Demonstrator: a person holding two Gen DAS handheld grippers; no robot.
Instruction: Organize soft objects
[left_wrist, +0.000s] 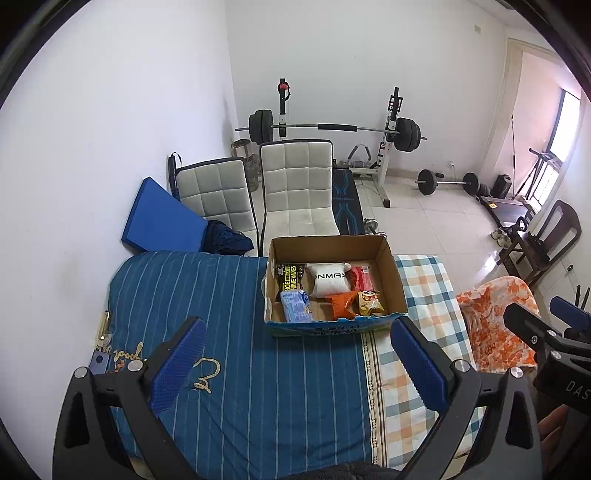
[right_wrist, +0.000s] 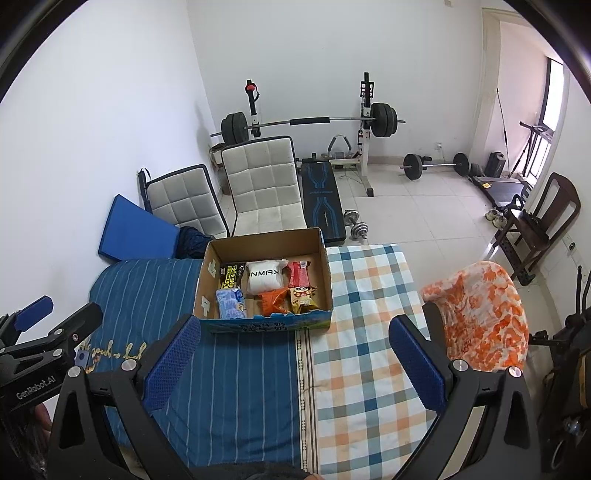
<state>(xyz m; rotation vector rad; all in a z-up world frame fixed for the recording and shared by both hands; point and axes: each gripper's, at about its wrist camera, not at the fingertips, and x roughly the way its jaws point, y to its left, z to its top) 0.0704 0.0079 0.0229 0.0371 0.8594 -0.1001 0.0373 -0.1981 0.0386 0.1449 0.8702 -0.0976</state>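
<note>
Striped bedcover (left_wrist: 258, 369) below; left hand-held gripper (left_wrist: 295, 362) and right hand-held gripper (right_wrist: 291, 358) both spread wide, empty, touching nothing

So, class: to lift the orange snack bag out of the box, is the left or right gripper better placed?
Probably left: the left gripper, open, faces the box squarely; the orange bag lies ahead.

Black angular gripper frames, blue textured pads on the fingers (left_wrist: 177, 363), silver round screws, white "GenRobot.AI" lettering
</note>
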